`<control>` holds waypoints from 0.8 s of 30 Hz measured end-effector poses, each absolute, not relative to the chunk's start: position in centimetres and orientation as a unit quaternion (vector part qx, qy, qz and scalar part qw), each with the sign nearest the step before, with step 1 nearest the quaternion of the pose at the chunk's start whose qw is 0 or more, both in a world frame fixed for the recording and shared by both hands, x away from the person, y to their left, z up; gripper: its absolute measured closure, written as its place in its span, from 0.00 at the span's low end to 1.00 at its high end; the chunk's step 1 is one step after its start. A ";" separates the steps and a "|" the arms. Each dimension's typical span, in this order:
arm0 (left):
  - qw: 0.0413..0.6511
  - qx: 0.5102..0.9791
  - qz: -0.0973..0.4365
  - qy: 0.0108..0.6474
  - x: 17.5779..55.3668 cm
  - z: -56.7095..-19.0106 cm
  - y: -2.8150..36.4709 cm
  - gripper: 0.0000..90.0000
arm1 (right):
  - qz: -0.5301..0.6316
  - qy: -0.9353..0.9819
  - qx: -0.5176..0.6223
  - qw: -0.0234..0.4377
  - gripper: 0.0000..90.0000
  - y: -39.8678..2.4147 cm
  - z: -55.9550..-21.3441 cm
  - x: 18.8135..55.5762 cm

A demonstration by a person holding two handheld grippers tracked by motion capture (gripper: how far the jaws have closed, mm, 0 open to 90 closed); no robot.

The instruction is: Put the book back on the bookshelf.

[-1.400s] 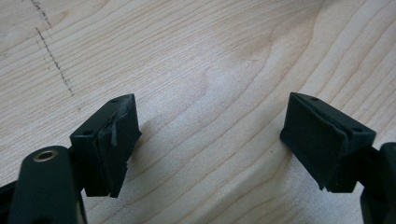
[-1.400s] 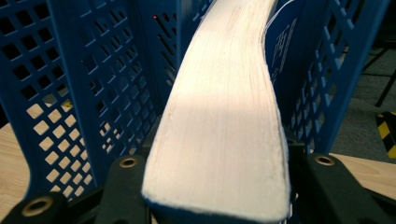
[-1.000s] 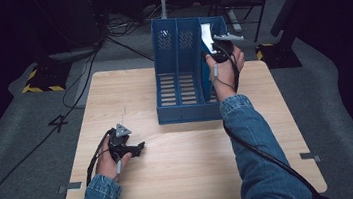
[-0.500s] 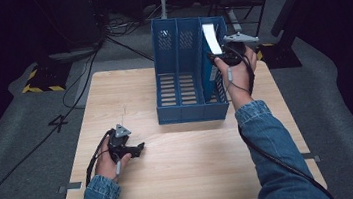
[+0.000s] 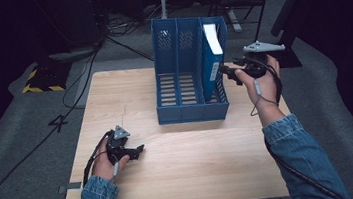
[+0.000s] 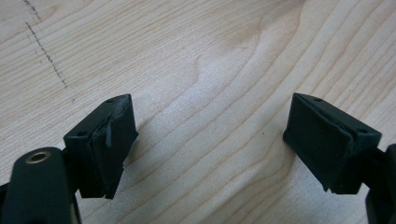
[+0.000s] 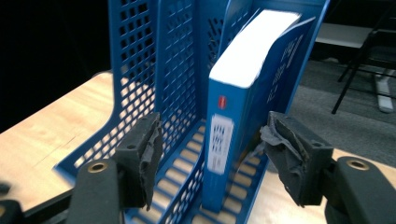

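A light wooden table (image 5: 198, 177) carries one blue plastic file rack (image 5: 190, 105) with three slotted compartments, set well ahead of the left gripper and just beside the right gripper. One blue book (image 5: 212, 62) with white page edges stands upright in the compartment nearest the right gripper; the other two compartments look empty.

There are two grippers. The right gripper (image 5: 229, 73), held in the person's right hand (image 5: 258, 82), sits at the rack's side, its jaws spread apart. In the right gripper view the book (image 7: 250, 116) stands between and just beyond the two jaws, with no contact visible, so the gripper looks to hold nothing. The left gripper (image 5: 132, 151) rests low over bare wood in the left hand (image 5: 104, 163), well away from the rack; in the left gripper view its jaws stand wide apart around nothing.

The step in hand appears to be seating the book in its slot. Doing it well likely means keeping the jaws wide and drawing the right gripper straight away from the rack, so neither jaw catches the book's cover or the rack's wall and tips the book.
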State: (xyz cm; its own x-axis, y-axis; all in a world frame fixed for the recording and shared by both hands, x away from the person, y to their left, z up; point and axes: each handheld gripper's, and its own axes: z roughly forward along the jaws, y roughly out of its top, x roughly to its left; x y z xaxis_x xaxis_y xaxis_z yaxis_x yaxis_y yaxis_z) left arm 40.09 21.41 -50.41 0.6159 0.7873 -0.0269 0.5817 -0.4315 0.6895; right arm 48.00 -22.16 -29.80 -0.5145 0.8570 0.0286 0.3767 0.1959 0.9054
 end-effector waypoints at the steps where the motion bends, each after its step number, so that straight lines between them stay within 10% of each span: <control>1: 0.339 0.833 0.153 0.410 40.1 -50.4 21.4 0.17 | 0.472 0.733 0.420 0.251 0.42 -22.4 -29.9 47.6; 24: 0.339 0.835 0.153 0.406 40.2 -50.4 21.4 0.16 | 0.399 0.805 0.398 0.186 0.40 -26.4 -36.1 40.4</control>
